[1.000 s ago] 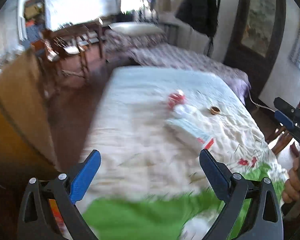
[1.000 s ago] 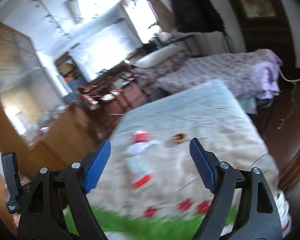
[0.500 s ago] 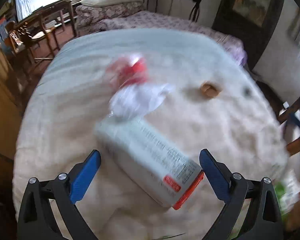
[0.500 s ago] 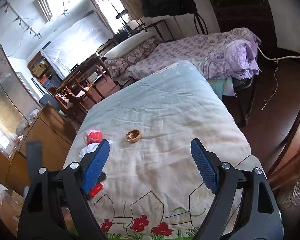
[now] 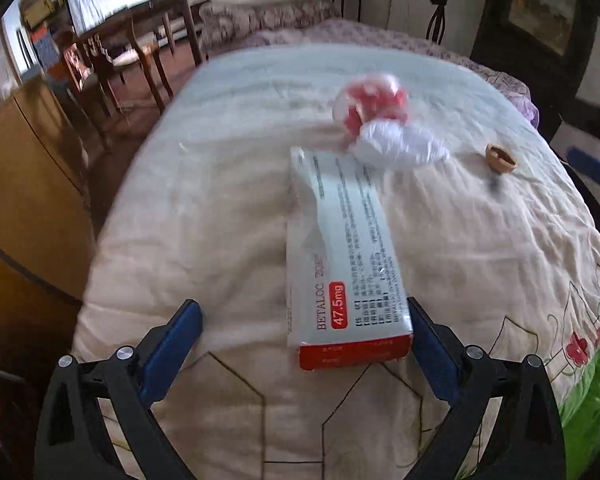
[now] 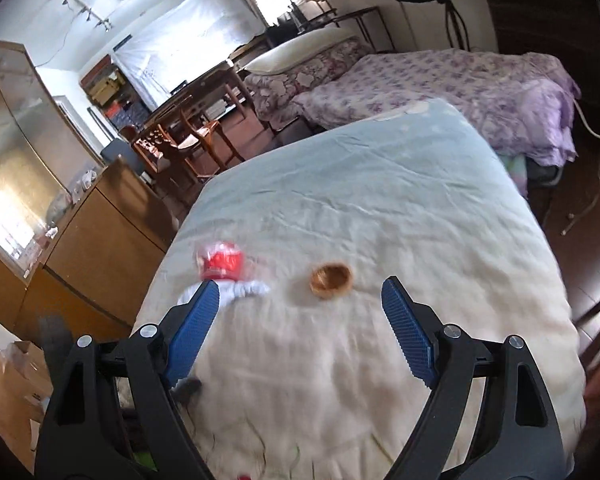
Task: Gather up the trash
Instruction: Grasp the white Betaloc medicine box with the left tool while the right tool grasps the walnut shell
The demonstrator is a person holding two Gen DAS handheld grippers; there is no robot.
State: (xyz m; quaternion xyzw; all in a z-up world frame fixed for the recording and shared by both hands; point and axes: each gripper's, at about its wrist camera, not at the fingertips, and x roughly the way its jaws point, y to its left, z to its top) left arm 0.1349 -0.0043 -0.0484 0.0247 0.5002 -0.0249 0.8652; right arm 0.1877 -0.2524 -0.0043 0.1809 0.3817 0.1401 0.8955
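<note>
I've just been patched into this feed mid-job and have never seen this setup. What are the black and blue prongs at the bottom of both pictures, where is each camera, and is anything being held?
No robot arm here: a person carries a handheld two-finger gripper in each hand, each with a fisheye camera looking forward along its fingers. The prongs are those fingers.

One picture is from the left gripper, the other from the right gripper. Both are open and hold nothing.

They look down on a bed covered with a cream quilt. On it lie a white medicine box with a red end, crumpled white paper, a red and white wrapper and a small brown shell-like cup. The box's near end lies between the left fingers, against the right-hand one. The right gripper points toward the cup.
</note>
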